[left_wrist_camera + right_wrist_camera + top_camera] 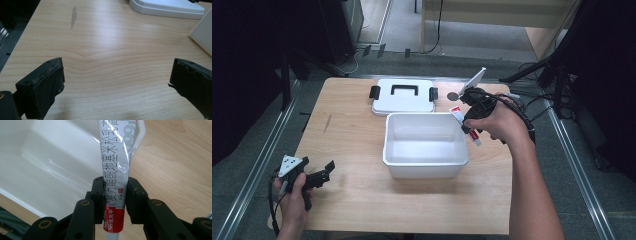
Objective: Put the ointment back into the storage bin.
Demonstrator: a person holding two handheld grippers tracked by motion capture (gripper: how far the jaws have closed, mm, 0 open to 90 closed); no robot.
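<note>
The right gripper [115,195] is seen clamped on a white and red tube [115,172], its jaws pressed against both sides of the tube just above the red band. In the high view this gripper [467,125] is held at the 3 o'clock edge of a white bin [425,167], with the tube [458,114] slanting across the bin's rim at the 2 o'clock corner. In the right gripper view, part of the bin's inside [45,157] is seen behind the tube, toward 10 o'clock.

The left gripper [116,80] is held with its jaws set wide apart, nothing between them but bare wooden table [107,50]. In the high view it [326,172] is found near the table's 8 o'clock corner, well apart from the bin.

A white lid [403,102] with a black handle and black clips is laid flat at 12 o'clock, just beyond the bin. A grey streak [73,16] is marked on the tabletop.
</note>
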